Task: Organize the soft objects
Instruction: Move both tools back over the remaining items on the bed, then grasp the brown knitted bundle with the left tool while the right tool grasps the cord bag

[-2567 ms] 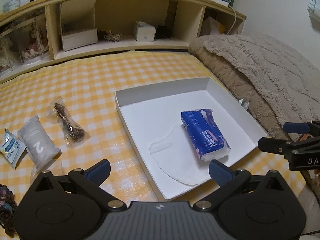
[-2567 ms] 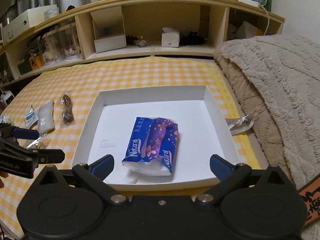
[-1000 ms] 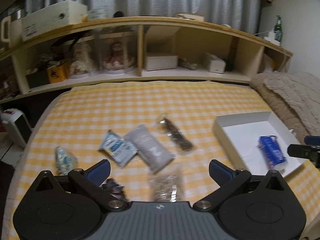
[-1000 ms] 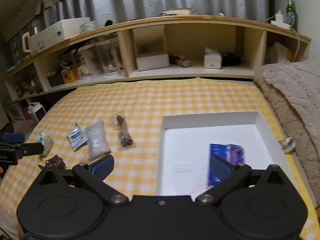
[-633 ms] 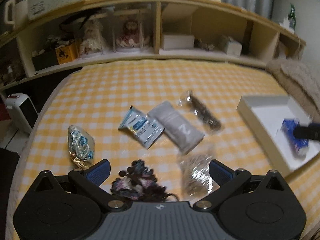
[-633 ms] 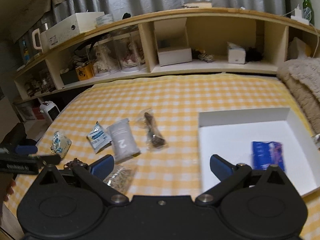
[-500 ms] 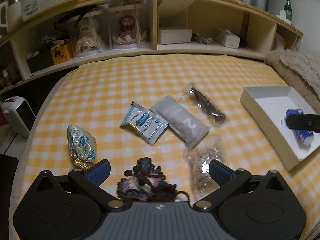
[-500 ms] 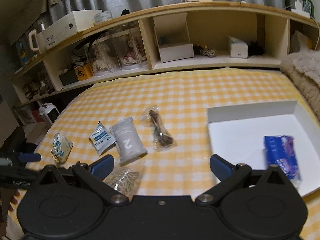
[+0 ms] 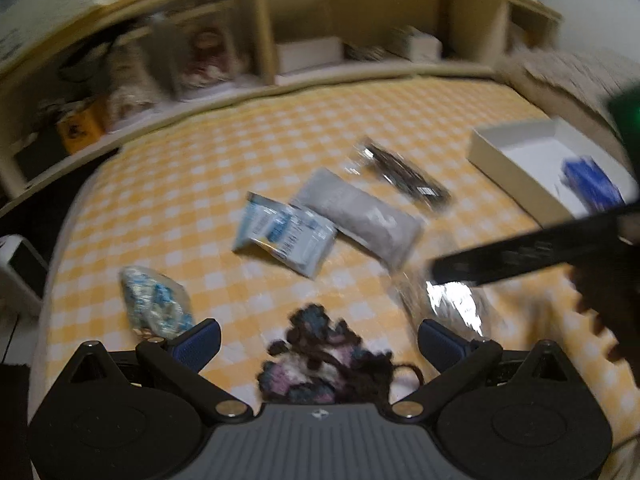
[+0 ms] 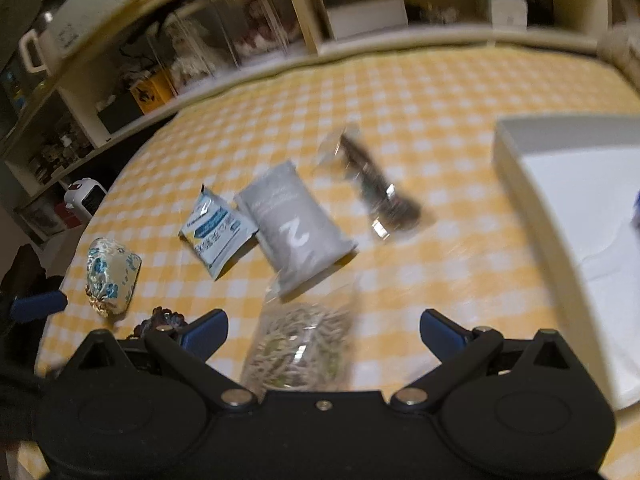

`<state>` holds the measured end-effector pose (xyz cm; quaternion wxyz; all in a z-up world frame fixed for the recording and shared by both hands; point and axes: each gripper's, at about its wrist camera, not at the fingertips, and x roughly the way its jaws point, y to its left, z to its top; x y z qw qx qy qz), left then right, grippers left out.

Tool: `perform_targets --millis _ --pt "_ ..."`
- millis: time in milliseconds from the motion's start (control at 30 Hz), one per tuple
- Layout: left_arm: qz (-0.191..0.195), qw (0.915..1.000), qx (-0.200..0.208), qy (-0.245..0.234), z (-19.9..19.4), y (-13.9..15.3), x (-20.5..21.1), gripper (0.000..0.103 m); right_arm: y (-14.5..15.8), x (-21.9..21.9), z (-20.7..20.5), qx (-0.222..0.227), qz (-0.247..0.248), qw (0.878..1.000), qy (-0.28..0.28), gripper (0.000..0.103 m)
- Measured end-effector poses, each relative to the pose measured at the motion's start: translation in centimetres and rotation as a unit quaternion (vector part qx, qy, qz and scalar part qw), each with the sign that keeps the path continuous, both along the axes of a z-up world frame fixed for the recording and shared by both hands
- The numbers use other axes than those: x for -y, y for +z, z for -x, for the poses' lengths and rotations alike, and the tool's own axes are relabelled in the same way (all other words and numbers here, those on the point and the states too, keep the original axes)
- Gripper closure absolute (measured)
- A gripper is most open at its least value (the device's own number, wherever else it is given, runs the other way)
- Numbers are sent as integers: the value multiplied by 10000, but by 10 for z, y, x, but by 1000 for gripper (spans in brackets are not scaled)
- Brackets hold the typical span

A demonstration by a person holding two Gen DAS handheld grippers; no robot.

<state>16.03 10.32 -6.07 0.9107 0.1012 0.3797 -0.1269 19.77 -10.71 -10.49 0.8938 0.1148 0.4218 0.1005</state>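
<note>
Left wrist view shows a dark, woolly bundle [image 9: 326,364] lying on the yellow checked cloth [image 9: 224,168], right between the wide-apart fingers of the left gripper [image 9: 318,340], which holds nothing. Just left of it lies a small blue flowered pouch [image 9: 154,306]. Farther back a blue and white packet [image 9: 286,232] touches a grey pack [image 9: 360,216], and behind them is a clear bag with something dark inside [image 9: 404,176]. A clear bag of pale bits [image 9: 448,308] sits to the right, with a black finger of the right gripper reaching over it.

From the right wrist view, that clear bag of pale bits [image 10: 300,344] lies between the open fingers of the right gripper [image 10: 322,326], which grips nothing. The white box [image 10: 532,188] stands on the right. In the left view a blue pack [image 9: 592,186] lies inside it. Both pictures are blurry.
</note>
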Motion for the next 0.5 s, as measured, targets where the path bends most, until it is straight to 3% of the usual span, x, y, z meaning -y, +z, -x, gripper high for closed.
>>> perform_targets --millis 233,400,500 --pt "-287 9969 -325 -662 -1 -22 15 0 -29 -30 -16 -248 234 9989 307 0" --pt "-416 9936 -637 -837 -10 -36 20 0 -46 -31 -24 -404 586 9956 609 0" --pt "-481 9921 -796 -847 -14 -43 23 0 -47 -17 -22 -358 518 9953 736 0"
